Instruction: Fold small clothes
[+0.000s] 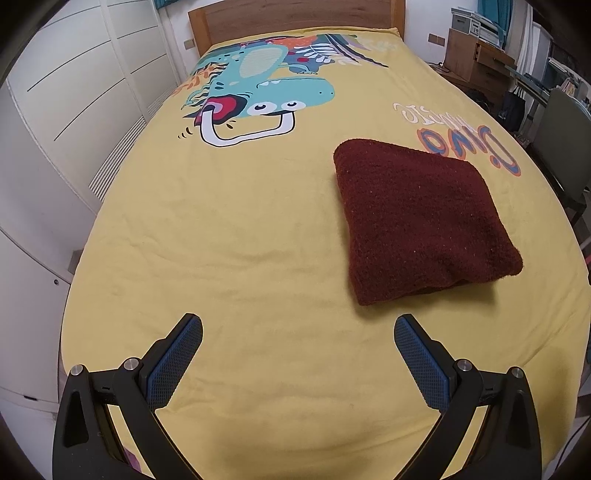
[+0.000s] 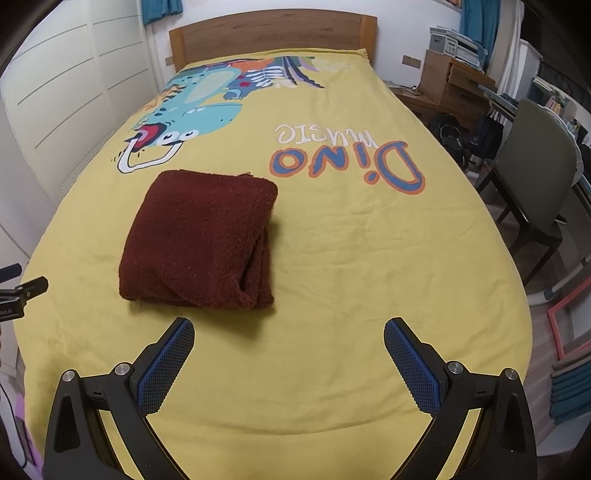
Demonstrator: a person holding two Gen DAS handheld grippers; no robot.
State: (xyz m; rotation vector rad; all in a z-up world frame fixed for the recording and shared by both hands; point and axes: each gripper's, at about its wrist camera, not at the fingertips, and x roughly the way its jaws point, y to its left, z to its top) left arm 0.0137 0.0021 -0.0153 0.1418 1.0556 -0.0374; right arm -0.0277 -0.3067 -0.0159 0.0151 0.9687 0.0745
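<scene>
A dark red fleecy garment (image 1: 421, 221), folded into a thick square bundle, lies flat on the yellow bedsheet (image 1: 240, 240). In the left wrist view it sits ahead of the left gripper (image 1: 298, 332) and off toward its right finger, apart from both blue pads (image 1: 173, 363). In the right wrist view the same bundle (image 2: 199, 240) lies just beyond the left finger of the right gripper (image 2: 289, 334), its layered open edges turned toward the gap between the fingers. Both grippers have their fingers spread wide with nothing between them, only bare sheet.

Past the fingers, the sheet carries a print, upside down from here: "DiNO" (image 2: 347, 166) in blue letters outlined orange, and "music" (image 2: 325, 134) in white beyond it. A teal cartoon dinosaur (image 2: 195, 110) fills the far left area, near the wooden headboard (image 2: 273, 35).
</scene>
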